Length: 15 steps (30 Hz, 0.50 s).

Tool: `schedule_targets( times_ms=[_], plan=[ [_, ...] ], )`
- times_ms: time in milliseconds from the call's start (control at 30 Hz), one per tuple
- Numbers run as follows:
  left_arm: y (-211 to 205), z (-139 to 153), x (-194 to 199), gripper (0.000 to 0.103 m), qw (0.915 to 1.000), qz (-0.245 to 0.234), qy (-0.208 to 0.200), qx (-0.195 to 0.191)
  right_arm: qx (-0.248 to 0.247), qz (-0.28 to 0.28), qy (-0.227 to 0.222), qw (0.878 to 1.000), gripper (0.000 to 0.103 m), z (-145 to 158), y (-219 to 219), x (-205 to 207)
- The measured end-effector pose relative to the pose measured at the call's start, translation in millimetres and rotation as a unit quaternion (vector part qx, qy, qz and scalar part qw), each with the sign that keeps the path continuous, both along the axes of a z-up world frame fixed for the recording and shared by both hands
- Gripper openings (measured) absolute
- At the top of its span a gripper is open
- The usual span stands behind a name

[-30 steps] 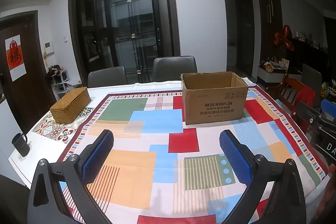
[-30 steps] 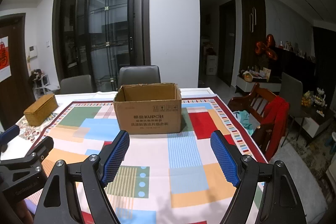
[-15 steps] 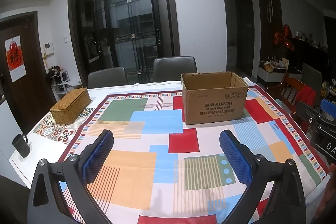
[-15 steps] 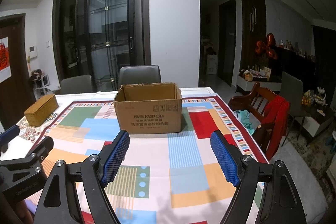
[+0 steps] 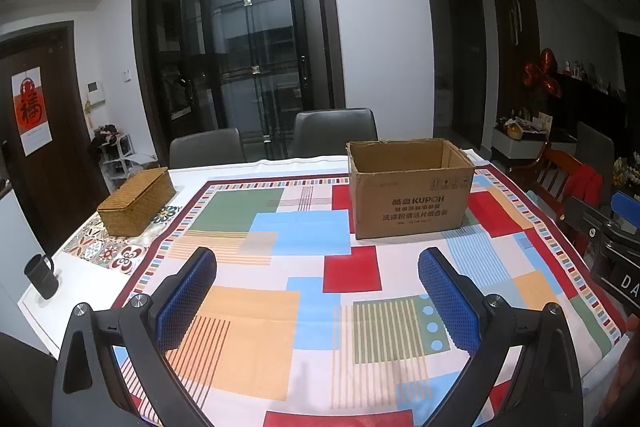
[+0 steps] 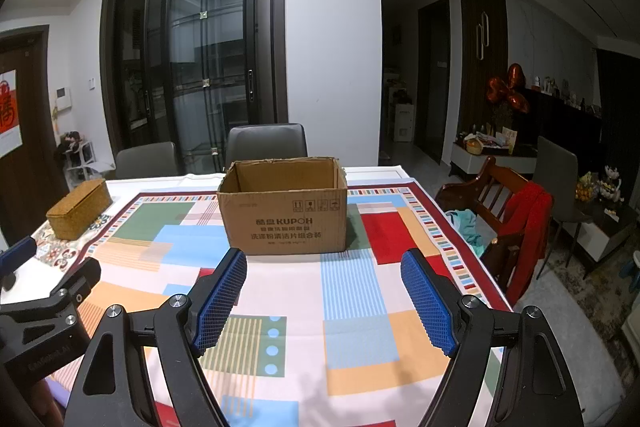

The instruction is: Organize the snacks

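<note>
An open brown cardboard box (image 5: 410, 189) stands upright on the far side of the table; it also shows in the right wrist view (image 6: 283, 205). Its inside looks empty from here. No snacks show in either view. My left gripper (image 5: 318, 267) is open and empty, held above the near part of the table. My right gripper (image 6: 324, 267) is open and empty, in front of the box. The left gripper's body (image 6: 44, 307) shows at the left edge of the right wrist view.
A colourful patchwork tablecloth (image 5: 304, 235) covers the table. A woven lidded basket (image 5: 136, 201) sits at the far left, a black mug (image 5: 40, 277) at the left edge. Grey chairs (image 5: 334, 131) stand behind the table. A wooden chair with red cloth (image 6: 516, 219) stands right.
</note>
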State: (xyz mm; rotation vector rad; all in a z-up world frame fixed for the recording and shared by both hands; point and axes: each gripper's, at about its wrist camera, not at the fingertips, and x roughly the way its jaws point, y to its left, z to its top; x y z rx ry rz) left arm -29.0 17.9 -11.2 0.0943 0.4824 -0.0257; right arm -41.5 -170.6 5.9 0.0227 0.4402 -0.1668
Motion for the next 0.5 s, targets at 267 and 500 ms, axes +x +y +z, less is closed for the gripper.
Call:
schedule_targets(
  times_ms=[267,500],
  plan=[
    [0.9,0.8,0.7,0.103,1.0000,0.003,0.002,-0.003,0.000,0.000,0.000,1.000,0.080,0.1,-0.1,0.0],
    [1.6,0.4,1.3,0.103,1.0000,0.004,0.002,-0.004,0.000,0.000,0.000,1.000,0.080,0.1,-0.3,0.0]
  ],
)
